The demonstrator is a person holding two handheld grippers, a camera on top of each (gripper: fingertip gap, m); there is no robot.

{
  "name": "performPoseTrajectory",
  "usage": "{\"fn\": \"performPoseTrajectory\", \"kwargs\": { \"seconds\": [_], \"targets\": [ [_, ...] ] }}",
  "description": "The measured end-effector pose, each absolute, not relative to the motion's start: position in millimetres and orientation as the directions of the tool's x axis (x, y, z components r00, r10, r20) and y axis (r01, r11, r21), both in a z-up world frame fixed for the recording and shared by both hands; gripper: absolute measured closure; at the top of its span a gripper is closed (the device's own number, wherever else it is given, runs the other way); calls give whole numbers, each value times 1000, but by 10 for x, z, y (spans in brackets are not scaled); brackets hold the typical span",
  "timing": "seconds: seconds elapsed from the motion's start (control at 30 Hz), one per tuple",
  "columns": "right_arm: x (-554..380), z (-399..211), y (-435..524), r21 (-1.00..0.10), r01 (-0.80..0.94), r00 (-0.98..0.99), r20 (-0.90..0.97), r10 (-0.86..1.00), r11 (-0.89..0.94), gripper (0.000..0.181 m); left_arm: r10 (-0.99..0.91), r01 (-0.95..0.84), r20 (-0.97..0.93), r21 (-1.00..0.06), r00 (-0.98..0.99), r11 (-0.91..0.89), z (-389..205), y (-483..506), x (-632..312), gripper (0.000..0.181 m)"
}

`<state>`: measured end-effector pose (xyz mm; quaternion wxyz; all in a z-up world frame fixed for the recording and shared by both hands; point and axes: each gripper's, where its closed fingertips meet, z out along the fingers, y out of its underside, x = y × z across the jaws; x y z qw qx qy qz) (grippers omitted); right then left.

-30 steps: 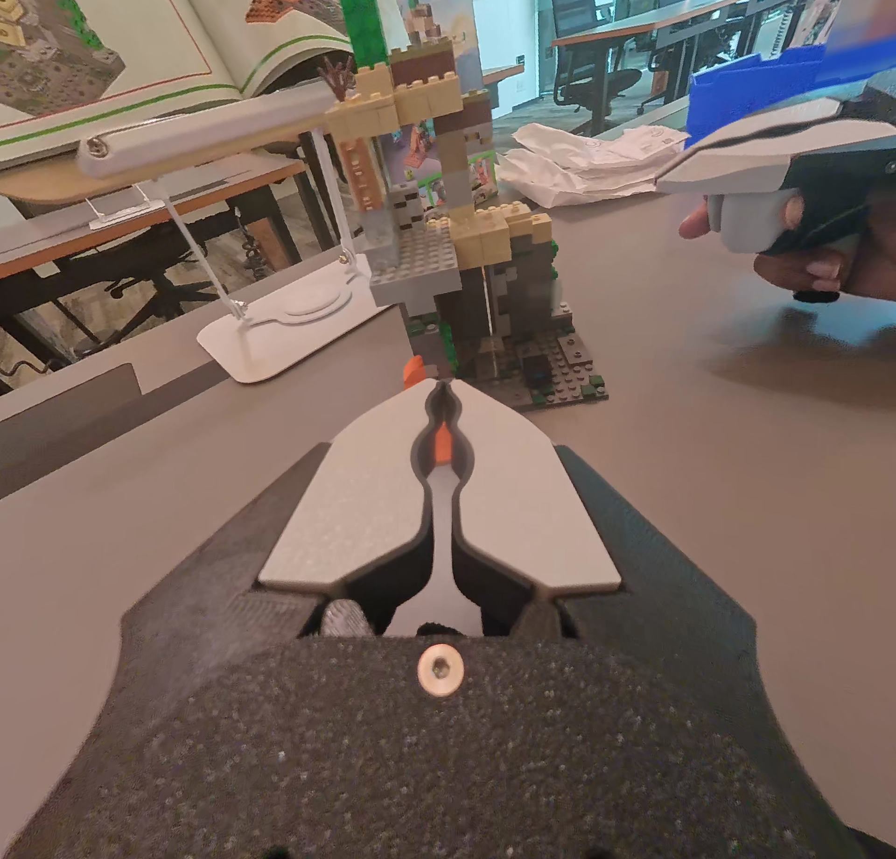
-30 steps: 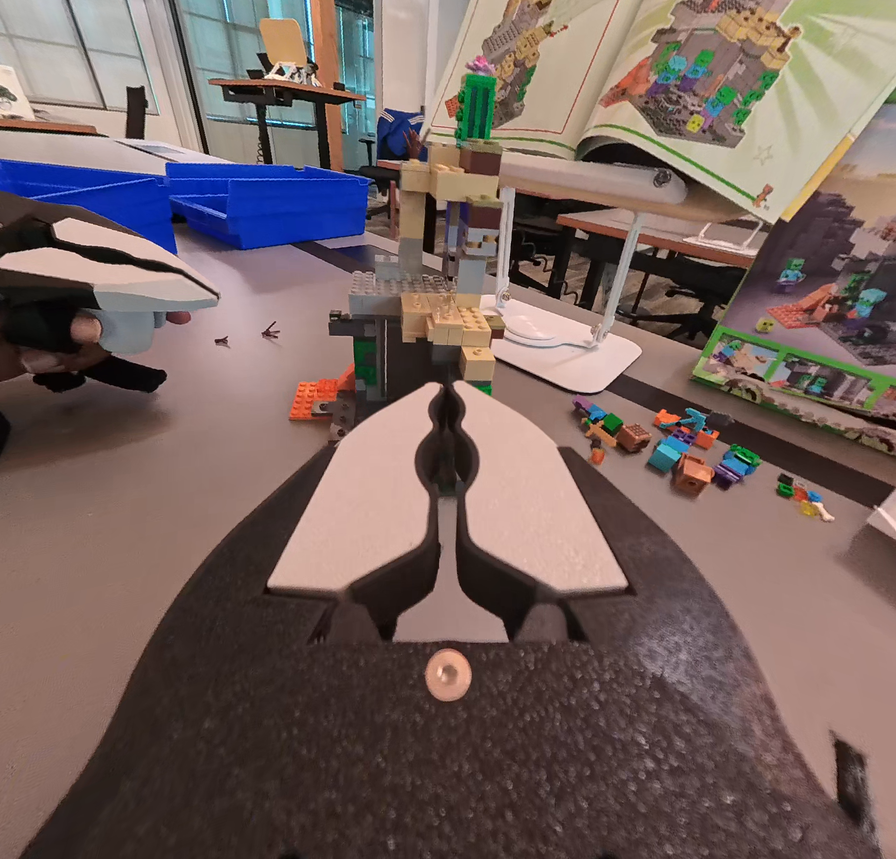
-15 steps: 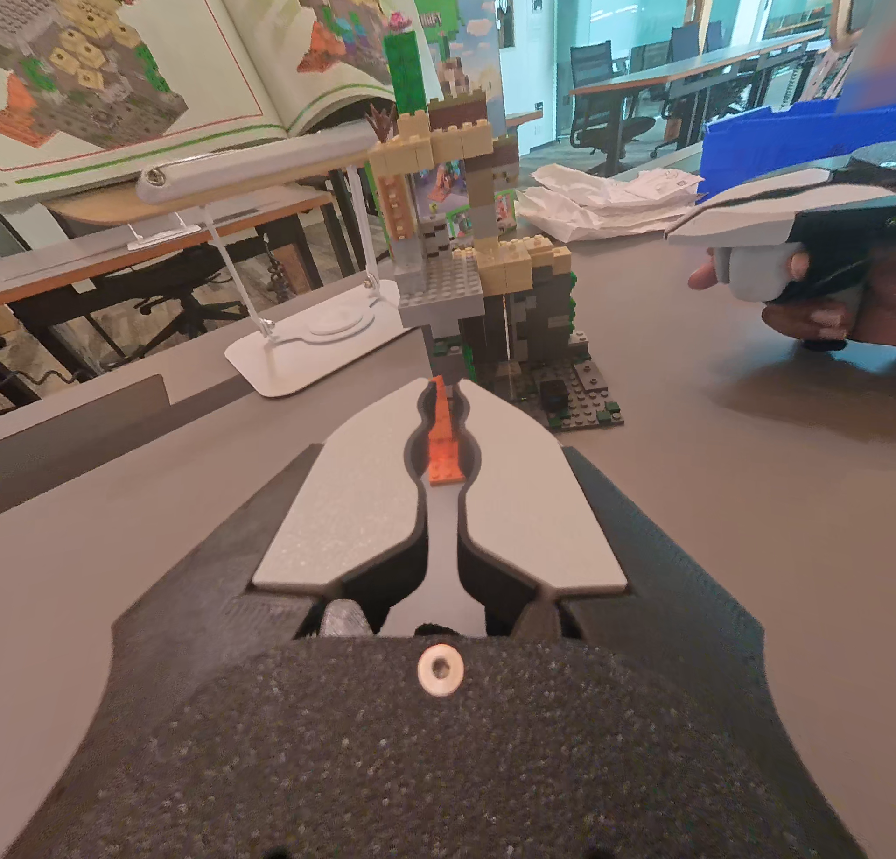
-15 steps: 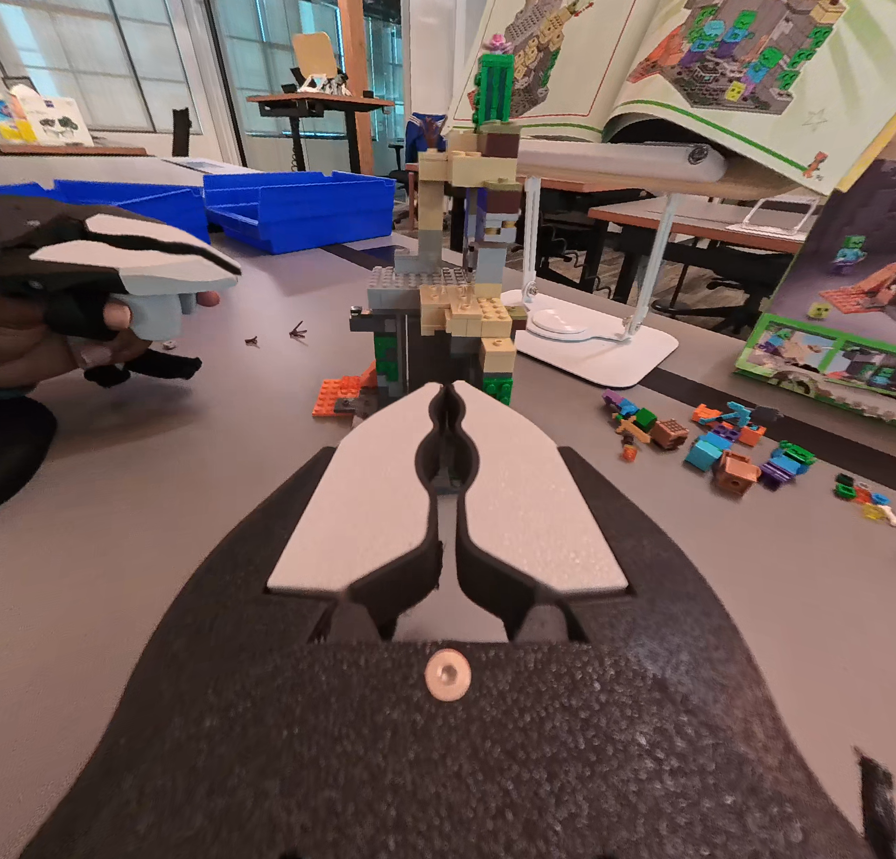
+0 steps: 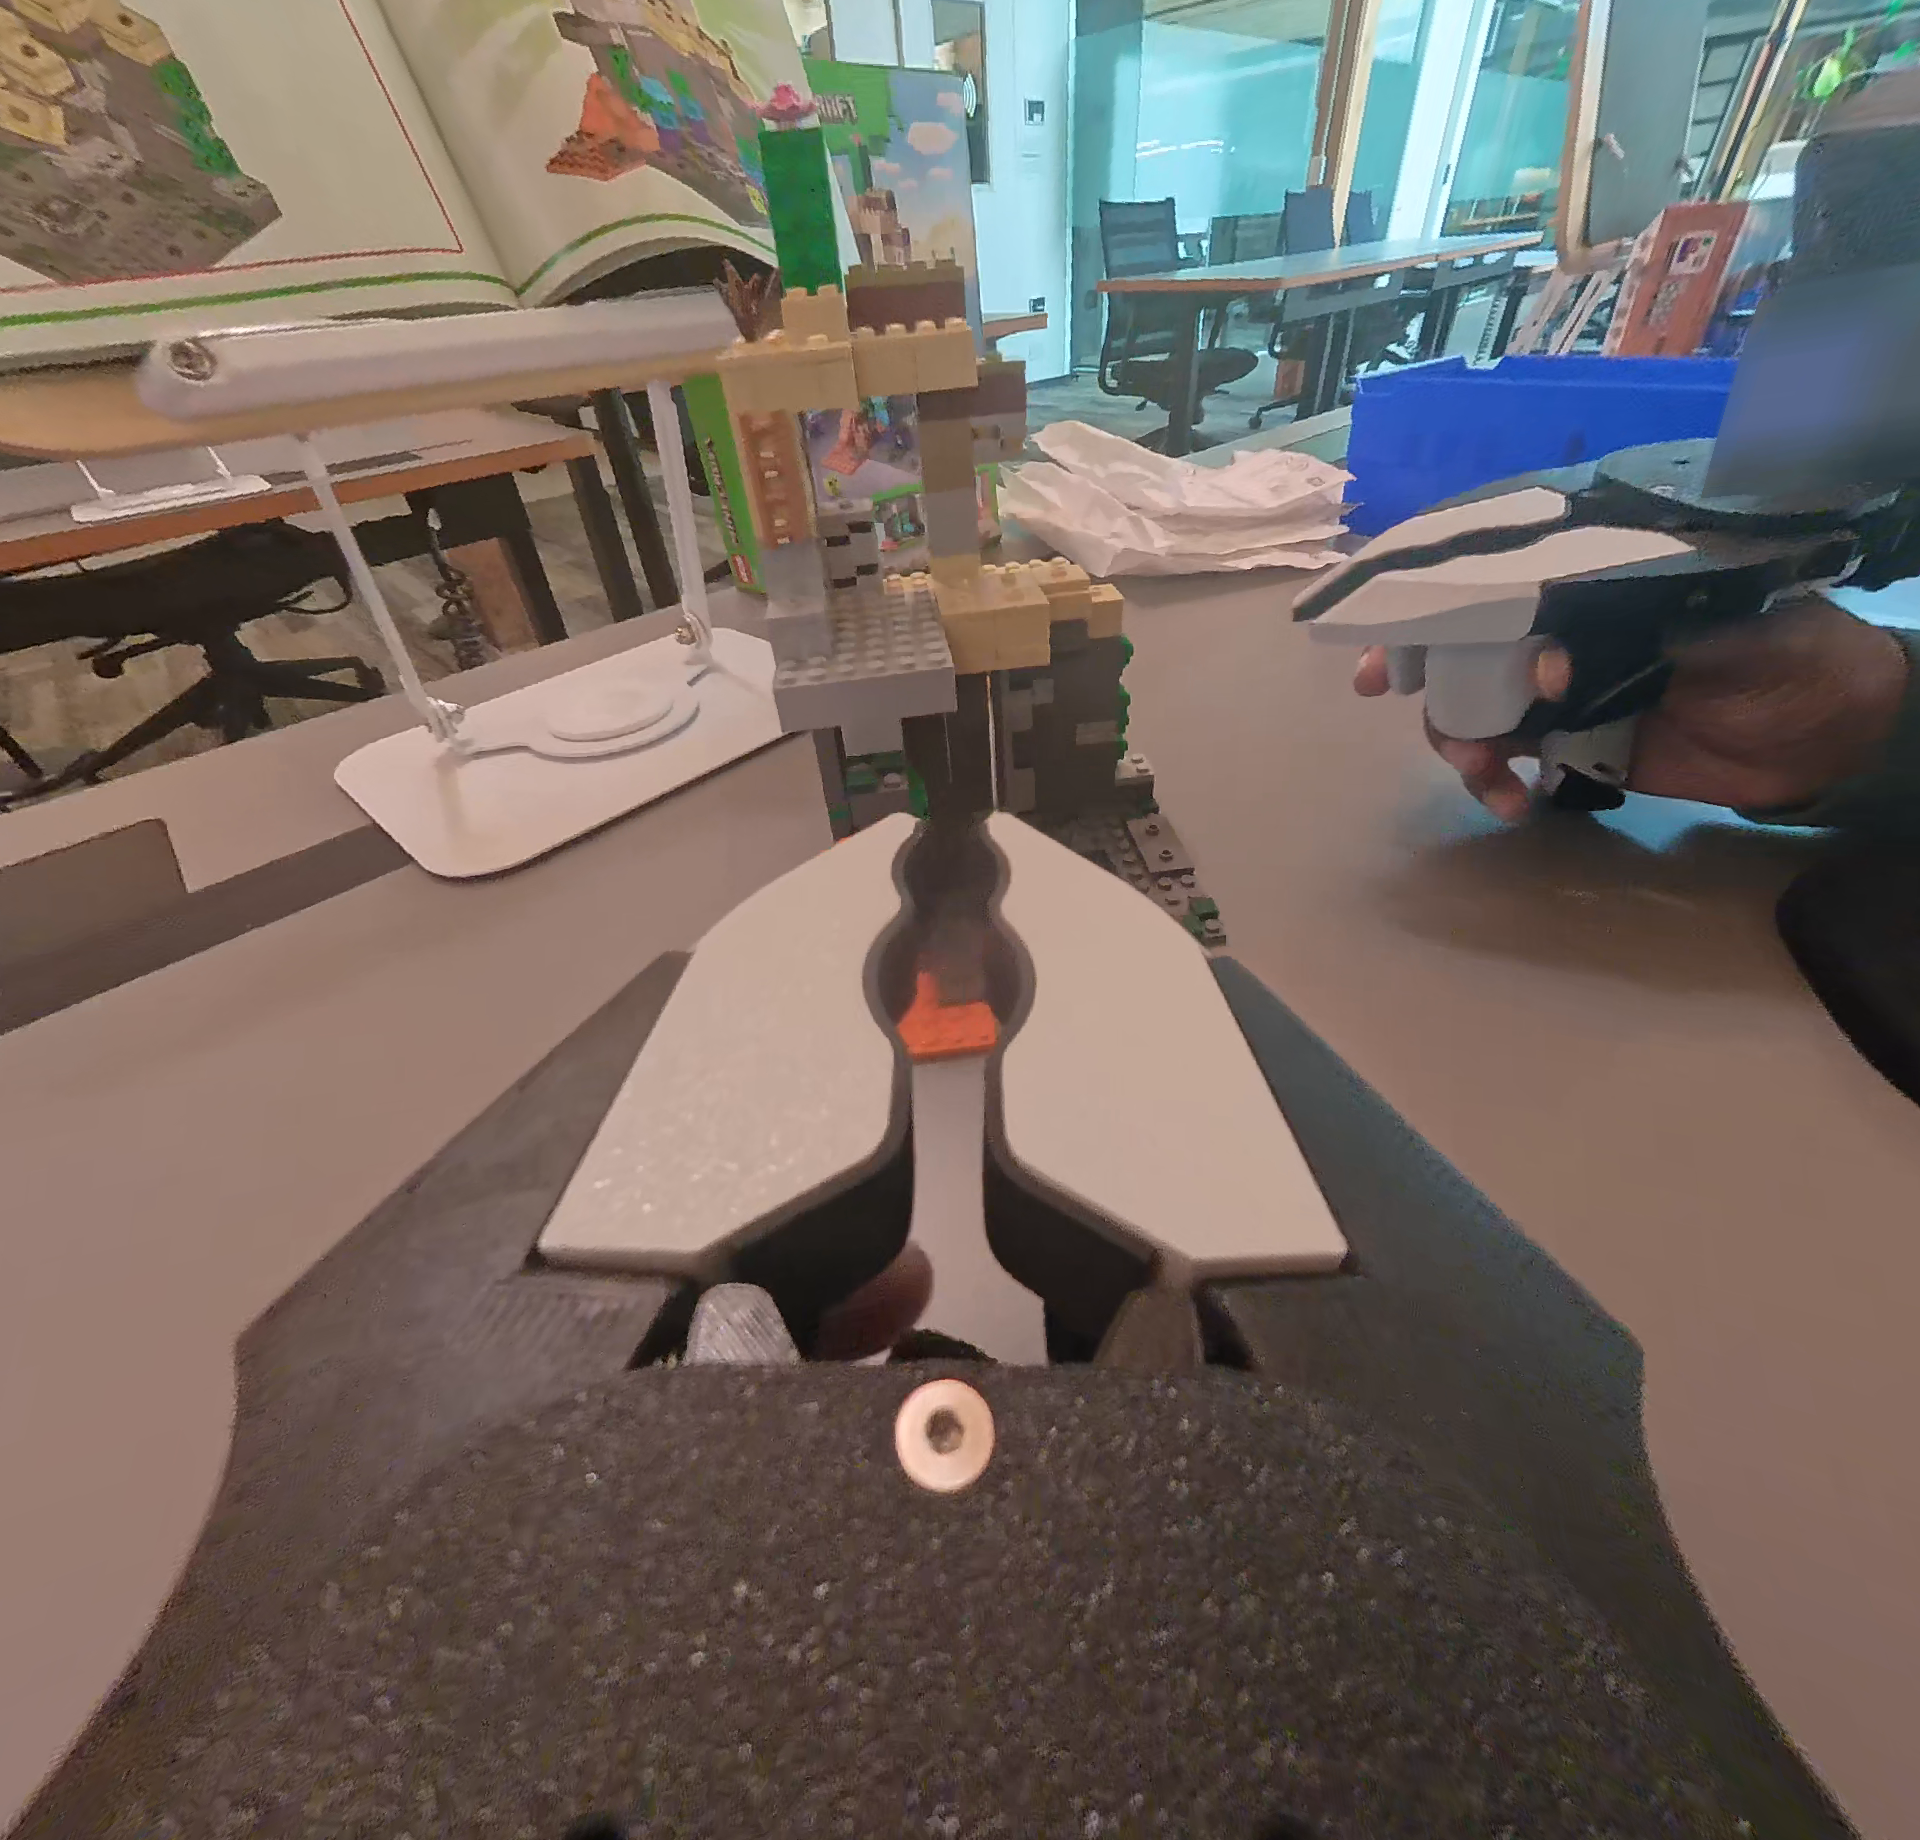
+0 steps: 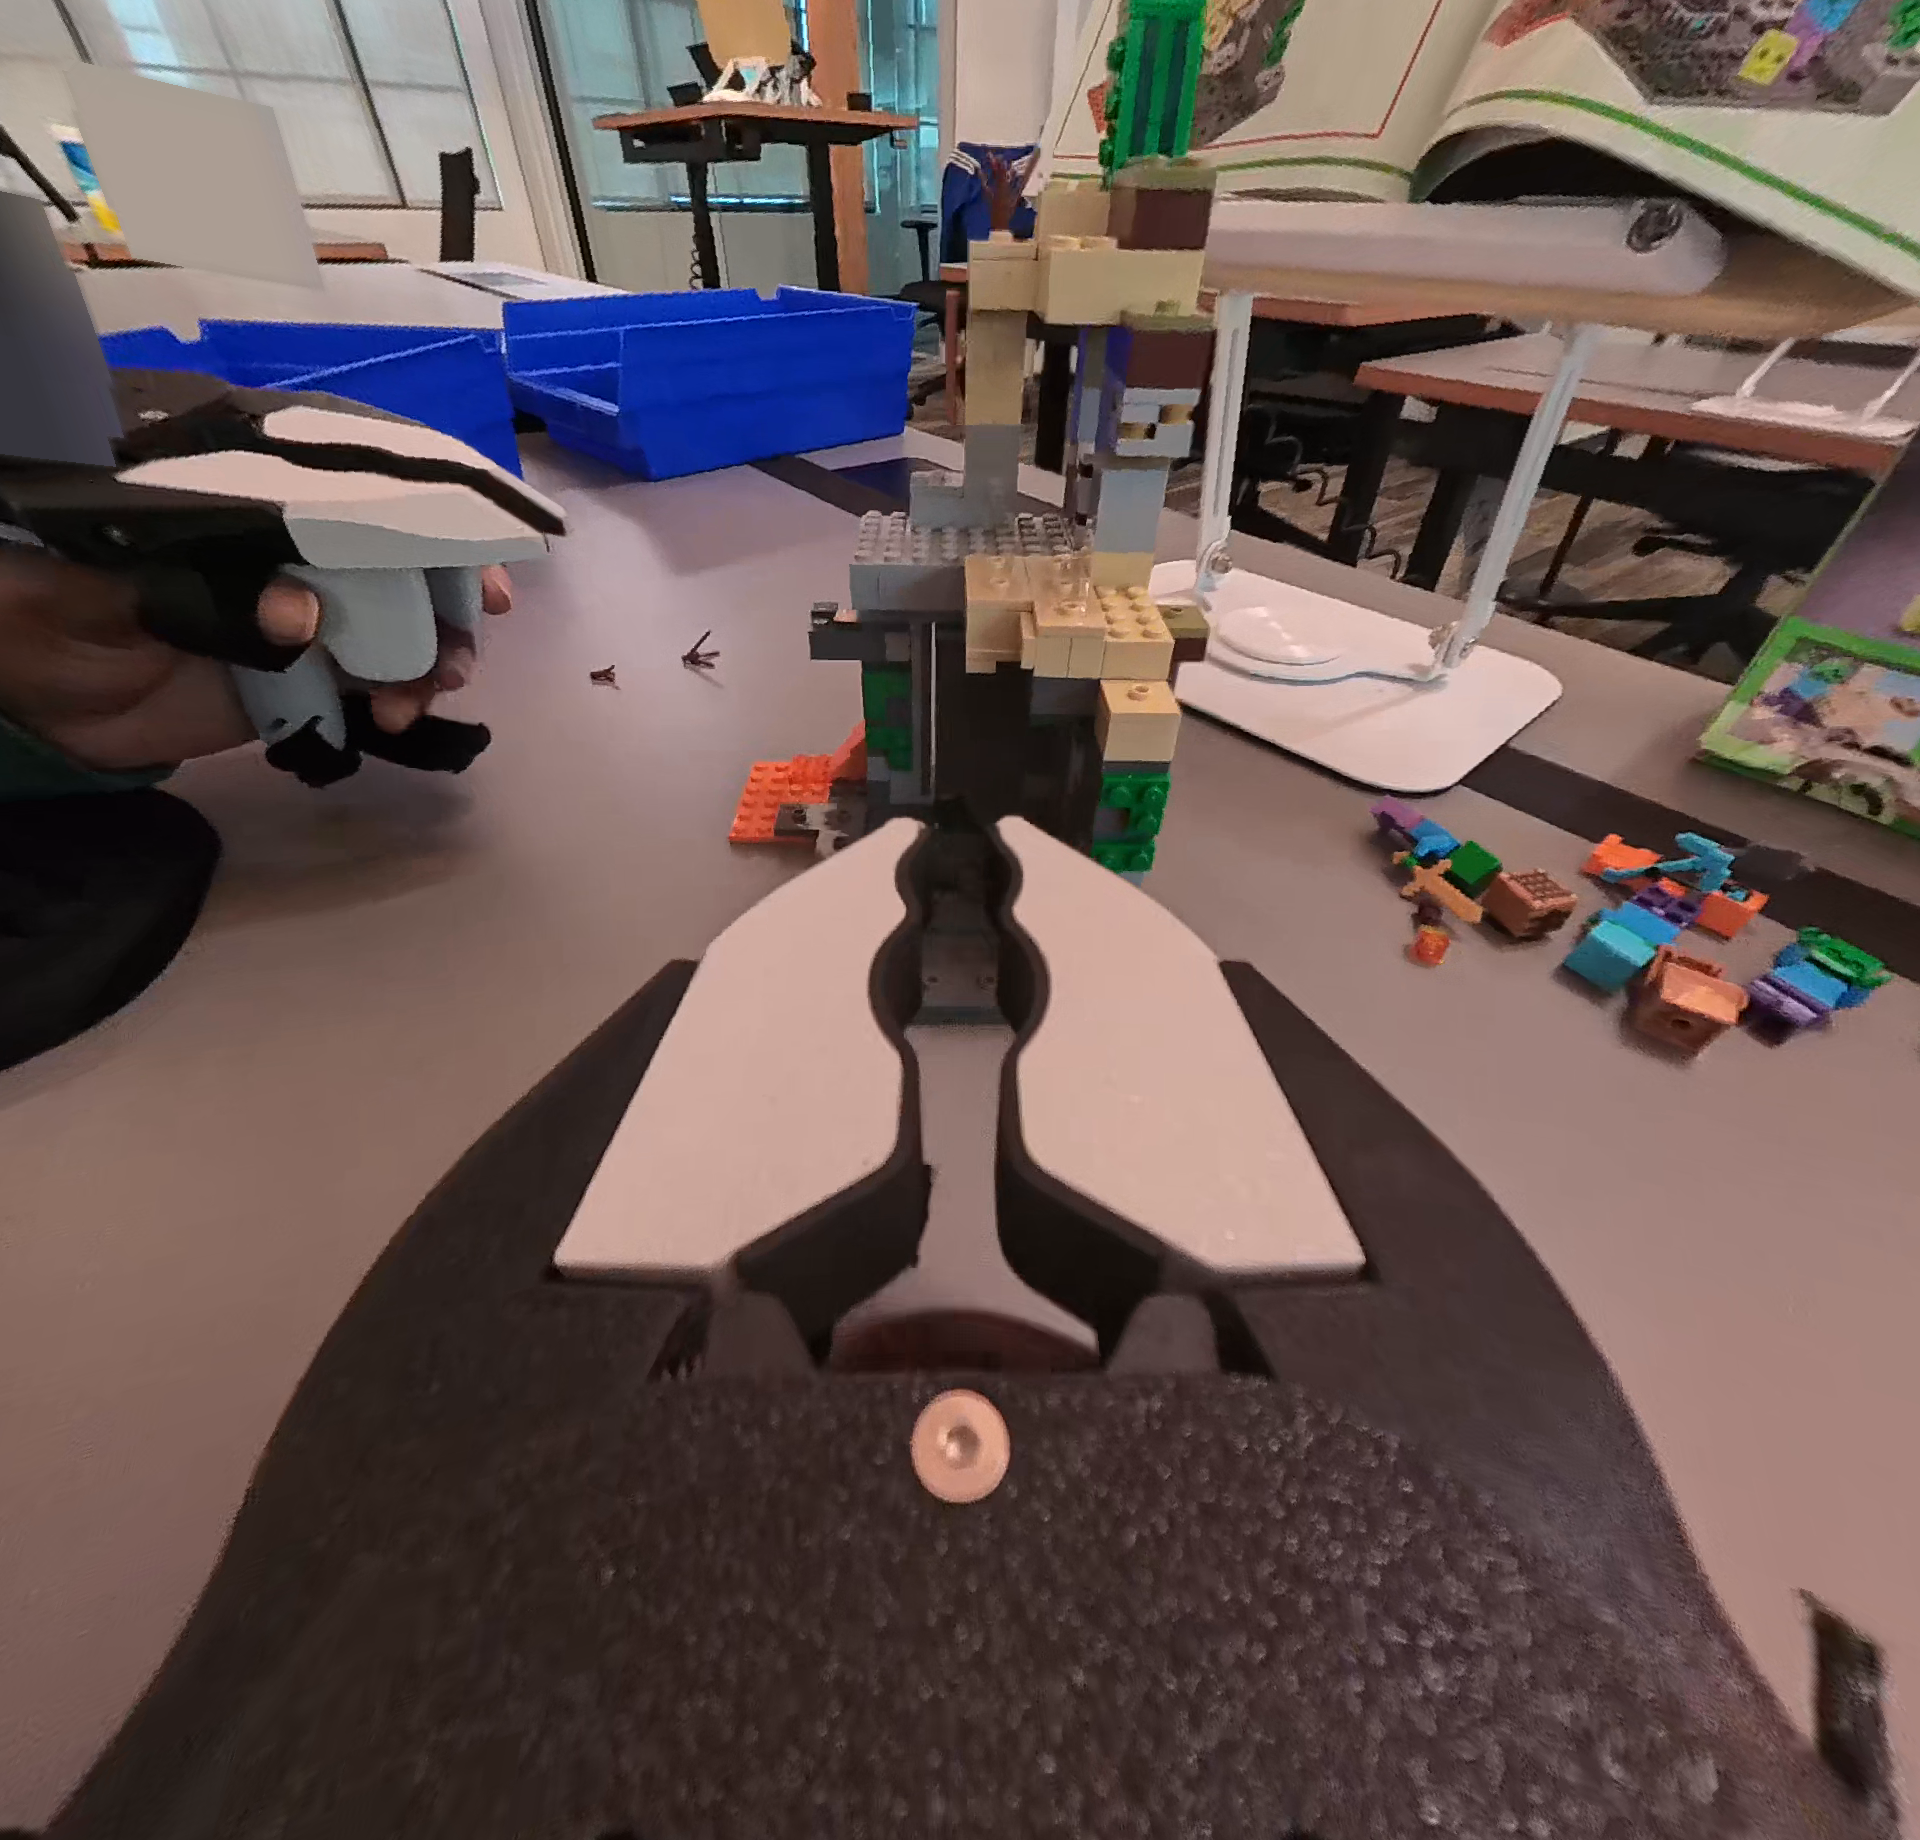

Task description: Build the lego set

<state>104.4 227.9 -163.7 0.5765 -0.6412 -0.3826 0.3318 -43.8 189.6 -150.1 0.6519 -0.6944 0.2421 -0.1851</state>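
Orange plate (image 5: pixel 945 1023) is being seen through the closed left claw (image 5: pixel 951 834), seemingly below, not gripped; the model (image 5: pixel 935 585) is rising straight ahead (right claw (image 6: pixel 961 829), closed and empty, sits opposite).

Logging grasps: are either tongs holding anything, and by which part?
Nothing held. Left tongs and right tongs are both shut and empty, off the model.

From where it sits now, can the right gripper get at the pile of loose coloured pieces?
Probably yes: the loose pieces lie on open table right of the right gripper, nothing between.
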Motion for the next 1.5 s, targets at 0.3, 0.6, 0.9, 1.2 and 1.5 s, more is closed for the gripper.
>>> {"fn": "performPoseTrajectory", "kwargs": {
  "seconds": [0.3, 0.6, 0.9, 1.2, 1.5],
  "targets": [
    [1007, -1656, 2212, -990, 140, 449, 41, 893, -25, 181, -584, -60, -10, -996, 812, -66, -1495, 1889, -472, 178],
    [1053, -1639, 2273, -993, 114, 478, 51, 877, -4, 180, -593, -99, -66, -995, 802, -22, -1484, 1862, -436, 181],
    [1044, -1503, 2538, -990, 142, 438, 68, 896, 6, 170, -585, -147, -117, -989, 802, -4, -1518, 1879, -428, 181],
    [741, -1445, 3212, -889, 437, -78, 112, 991, 135, 155, -587, -148, -110, -989, 802, -17, -1550, 1893, -446, 181],
    [597, -1676, 3399, -851, 518, -318, -94, 943, 89, 155, -610, -172, -130, -985, 781, -10, -1597, 1886, -403, 181]
  ]
}}
